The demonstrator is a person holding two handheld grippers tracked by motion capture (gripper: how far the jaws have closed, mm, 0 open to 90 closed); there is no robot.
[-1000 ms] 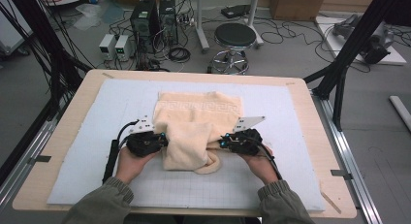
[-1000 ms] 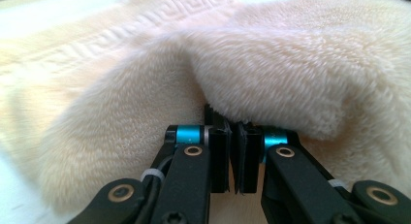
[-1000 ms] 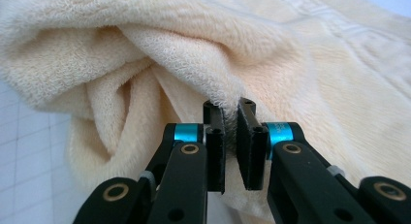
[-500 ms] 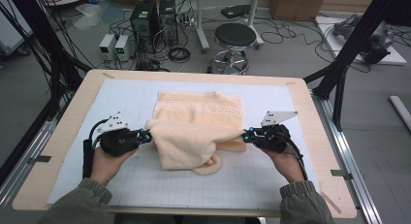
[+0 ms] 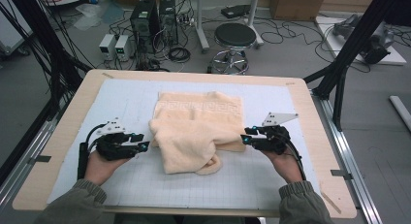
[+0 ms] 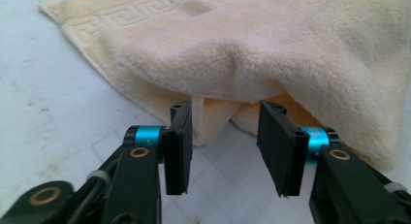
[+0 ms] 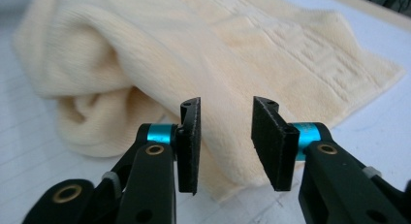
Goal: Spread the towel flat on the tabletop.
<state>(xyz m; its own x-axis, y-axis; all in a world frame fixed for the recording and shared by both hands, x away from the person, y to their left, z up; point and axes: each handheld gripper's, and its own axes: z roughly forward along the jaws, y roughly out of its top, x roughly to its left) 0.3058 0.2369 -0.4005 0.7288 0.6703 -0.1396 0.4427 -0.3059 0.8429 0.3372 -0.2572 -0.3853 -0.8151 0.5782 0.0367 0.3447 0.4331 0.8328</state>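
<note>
Worktop (image 5: 63, 136), pale and gridded, is seen carrying a cream towel (image 5: 198, 132) folded loosely at its middle, the patterned border toward the far edge. The left gripper (image 5: 145, 145) is held just beside the towel's left fold, the right gripper (image 5: 245, 136) at its right edge. Both sets of jaws have just been opening and stand apart, with nothing pinched between them.

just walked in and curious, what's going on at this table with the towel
A person is working a cream towel with a handheld gripper in each hand. It lies rumpled and partly folded on the white mat. The left gripper sits at its left edge and the right gripper at its right edge. Both have just been opening, jaws apart with nothing pinched between them.
</note>
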